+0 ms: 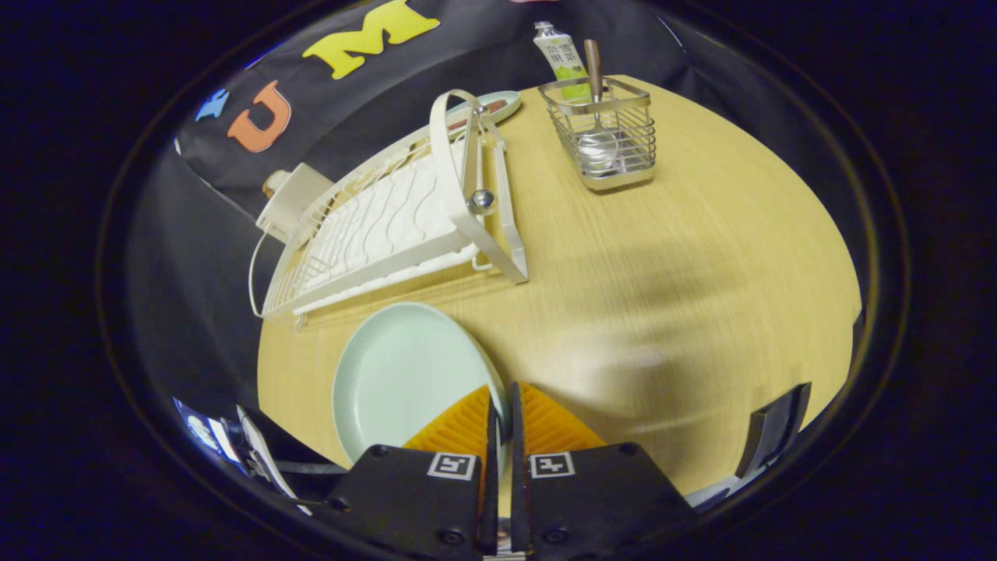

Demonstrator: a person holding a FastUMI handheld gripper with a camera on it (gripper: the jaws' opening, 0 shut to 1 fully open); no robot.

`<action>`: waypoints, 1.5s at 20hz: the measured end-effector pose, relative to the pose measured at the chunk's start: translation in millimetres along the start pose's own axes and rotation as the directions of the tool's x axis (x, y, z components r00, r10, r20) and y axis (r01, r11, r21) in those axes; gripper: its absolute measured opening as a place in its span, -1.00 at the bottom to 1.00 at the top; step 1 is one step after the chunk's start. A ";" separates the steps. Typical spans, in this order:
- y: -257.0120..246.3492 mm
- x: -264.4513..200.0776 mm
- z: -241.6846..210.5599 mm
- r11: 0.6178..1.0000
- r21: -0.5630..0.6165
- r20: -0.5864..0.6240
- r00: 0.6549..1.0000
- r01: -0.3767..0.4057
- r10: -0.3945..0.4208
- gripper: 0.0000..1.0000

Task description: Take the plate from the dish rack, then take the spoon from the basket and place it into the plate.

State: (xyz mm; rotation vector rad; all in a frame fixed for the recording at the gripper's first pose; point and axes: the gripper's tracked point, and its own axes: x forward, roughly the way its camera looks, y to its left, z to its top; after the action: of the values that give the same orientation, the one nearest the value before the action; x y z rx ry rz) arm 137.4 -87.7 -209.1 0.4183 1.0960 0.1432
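A pale mint-green plate is out of the white dish rack, just in front of the rack's near edge and above the wooden table. The plate's right rim runs in between my fingers, and my gripper is shut on that rim. Far beyond the fingers, at the back of the table, stands a wire basket. Upright inside it is the spoon, its brown handle sticking out of the top.
A green-and-white bottle stands behind the basket. A small oval dish lies past the rack's far end, and a white box sits at the rack's left side. A dark object stands at the table's near right edge.
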 end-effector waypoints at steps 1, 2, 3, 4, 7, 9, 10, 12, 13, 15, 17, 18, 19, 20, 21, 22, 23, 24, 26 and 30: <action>-0.2 1.5 1.2 1.000 0.009 0.009 1.000 -0.007 0.007 -0.75; 0.5 1.6 3.0 1.000 0.004 0.022 1.000 -0.022 0.022 -0.72; -0.2 0.0 4.2 1.000 -0.008 0.034 0.999 -0.025 0.025 -0.49; -1.8 -2.5 6.7 1.000 -0.021 0.053 0.998 -0.022 0.023 -0.35; -10.7 -14.6 20.3 0.998 -0.059 0.157 0.988 0.006 0.003 0.33; -17.5 -24.0 34.7 0.997 -0.070 0.242 0.970 0.014 0.004 0.68; -23.4 -28.8 41.0 0.996 -0.087 0.278 0.960 0.033 -0.007 0.85; -38.6 -36.5 50.8 0.990 -0.105 0.339 0.939 0.097 -0.056 1.00; -42.4 -42.2 58.1 0.987 -0.109 0.378 0.924 0.114 -0.065 1.00; -49.8 -53.6 73.6 0.983 -0.126 0.438 0.896 0.137 -0.069 1.00; -55.3 -64.7 90.9 0.977 -0.148 0.500 0.864 0.154 -0.060 0.99; -57.6 -68.6 99.2 0.972 -0.167 0.520 0.852 0.164 -0.055 0.99; -60.8 -71.6 108.4 0.969 -0.177 0.544 0.838 0.172 -0.050 1.00; -61.7 -75.5 119.2 0.968 -0.185 0.566 0.824 0.170 -0.037 1.00; -63.1 -78.2 128.8 0.968 -0.188 0.585 0.810 0.168 -0.027 1.00; -62.5 -81.3 140.2 0.968 -0.192 0.607 0.794 0.163 -0.013 1.00; -65.2 -81.6 150.9 0.964 -0.199 0.625 0.781 0.176 -0.014 0.99; -64.7 -81.5 162.8 0.957 -0.218 0.644 0.765 0.191 -0.006 0.99; -61.2 -81.3 182.3 0.942 -0.260 0.670 0.742 0.211 0.019 0.98; -59.2 -73.7 226.0 0.938 -0.276 0.704 0.708 0.211 0.048 0.98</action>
State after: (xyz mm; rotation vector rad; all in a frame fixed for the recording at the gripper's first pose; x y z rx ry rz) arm 298.3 -223.4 -83.6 0.0795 0.3043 0.0753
